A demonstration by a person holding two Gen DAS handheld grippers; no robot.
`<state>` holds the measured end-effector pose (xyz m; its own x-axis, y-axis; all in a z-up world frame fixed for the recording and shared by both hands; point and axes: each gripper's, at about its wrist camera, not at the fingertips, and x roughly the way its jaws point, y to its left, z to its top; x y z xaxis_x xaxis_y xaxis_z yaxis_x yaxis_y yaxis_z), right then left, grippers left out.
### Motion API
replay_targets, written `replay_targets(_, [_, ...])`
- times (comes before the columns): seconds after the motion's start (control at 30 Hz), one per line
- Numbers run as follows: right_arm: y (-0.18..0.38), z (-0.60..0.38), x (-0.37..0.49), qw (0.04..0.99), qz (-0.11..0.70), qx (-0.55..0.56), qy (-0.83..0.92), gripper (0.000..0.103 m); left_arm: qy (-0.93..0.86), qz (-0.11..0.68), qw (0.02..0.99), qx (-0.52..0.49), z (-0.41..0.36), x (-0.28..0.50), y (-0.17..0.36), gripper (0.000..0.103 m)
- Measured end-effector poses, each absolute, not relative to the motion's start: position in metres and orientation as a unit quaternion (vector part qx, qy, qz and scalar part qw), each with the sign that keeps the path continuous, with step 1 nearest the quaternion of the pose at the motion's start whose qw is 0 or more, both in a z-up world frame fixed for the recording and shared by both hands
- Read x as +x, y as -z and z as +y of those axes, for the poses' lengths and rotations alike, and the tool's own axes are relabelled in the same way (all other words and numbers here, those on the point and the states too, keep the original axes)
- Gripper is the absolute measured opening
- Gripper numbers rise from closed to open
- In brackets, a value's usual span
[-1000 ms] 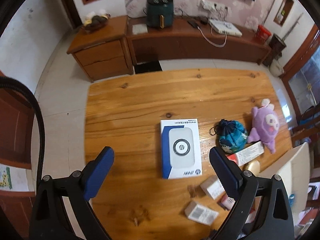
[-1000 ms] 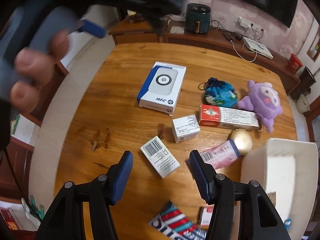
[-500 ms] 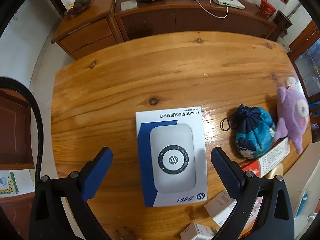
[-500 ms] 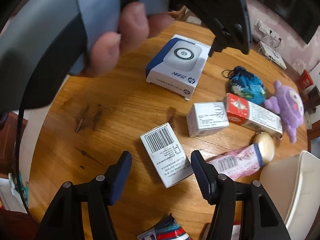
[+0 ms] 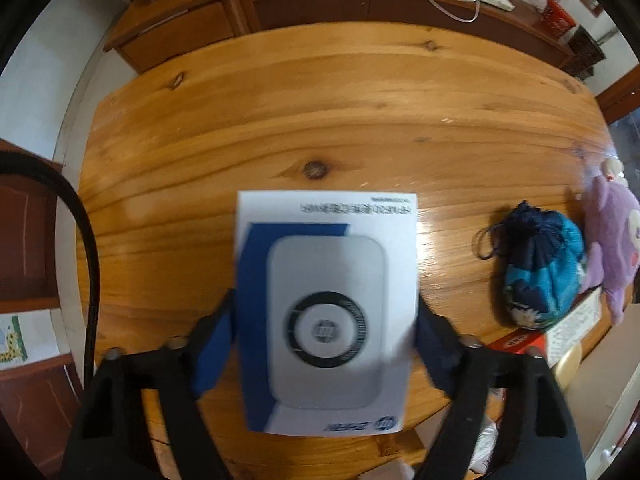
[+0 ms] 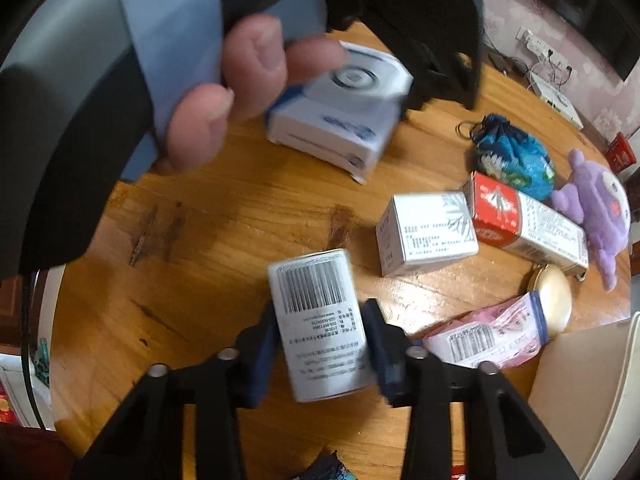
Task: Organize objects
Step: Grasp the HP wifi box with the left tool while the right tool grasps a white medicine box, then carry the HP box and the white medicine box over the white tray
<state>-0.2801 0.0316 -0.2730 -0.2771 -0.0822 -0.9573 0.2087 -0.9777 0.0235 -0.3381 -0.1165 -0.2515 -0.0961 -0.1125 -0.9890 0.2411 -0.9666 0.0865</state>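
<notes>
Wooden surface (image 5: 360,128), round-edged, carrying everything. Pale bin (image 6: 592,392) at the right edge, likely the place for the sorted things.

White-and-blue router box (image 5: 326,312) lying flat near the middle, long axis running away from the camera, straight along the line of the left gripper (image 5: 324,334). Left gripper pointing straight down over the near half of the box, one blue pad at each long side, jaws closing across the short width; pads at or just touching the box edges, contact not certain through the blur. Same box in the right wrist view (image 6: 340,112), partly hidden by the hand (image 6: 240,92) on the left tool.

Purple plush toy (image 6: 596,204), blue drawstring pouch (image 6: 514,156), red-and-white carton (image 6: 528,220), pink packet (image 6: 488,340), square white box (image 6: 428,232) and cream round case (image 6: 554,298), all lying to the right, untouched.

Barcode box (image 6: 320,324), smaller, directly between the fingers of the right gripper (image 6: 322,354), long axis along the gripper's line, barcode end farthest from the camera. Right gripper tilted steeply down, jaws closing on the narrow width; pads close against both long sides, box blurred, firm hold not yet sure.

Probably a double pick: each gripper nearest its own box, both needing only to finish squeezing across the short side before lifting.
</notes>
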Motion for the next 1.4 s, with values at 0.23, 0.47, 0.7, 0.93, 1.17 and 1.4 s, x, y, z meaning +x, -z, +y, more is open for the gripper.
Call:
replay_targets(0.23, [0.269, 0.029, -0.272, 0.083, 0.049, 0.589, 0.802, 0.035, 0.744, 0.042, 0.135, 0.653, -0.114, -0.333, 0.250, 0.080])
replay_targets(0.47, [0.262, 0.030, -0.262, 0.079, 0.025, 0.593, 0.801, 0.034, 0.756, 0.027, 0.147, 0.638, -0.110, -0.323, 0.239, 0.079])
replay_targets(0.7, [0.242, 0.031, -0.246, 0.072, -0.005, 0.591, 0.804, 0.034, 0.774, 0.019, 0.144, 0.617, -0.106, -0.306, 0.206, 0.079])
replay_targets(0.93, [0.206, 0.027, -0.227, 0.065, -0.021, 0.578, 0.813, 0.034, 0.789, 0.023, 0.139, 0.598, -0.114, -0.291, 0.170, 0.079])
replay_targets(1.17, [0.174, 0.058, -0.231, 0.060, -0.031, 0.562, 0.824, 0.034, 0.805, 0.032, 0.137, 0.576, -0.113, -0.267, 0.122, 0.079])
replay_targets(1.4, [0.133, 0.077, -0.210, 0.058, -0.032, 0.545, 0.836, 0.034, 0.825, 0.032, 0.129, 0.549, -0.088, -0.230, 0.072, 0.079])
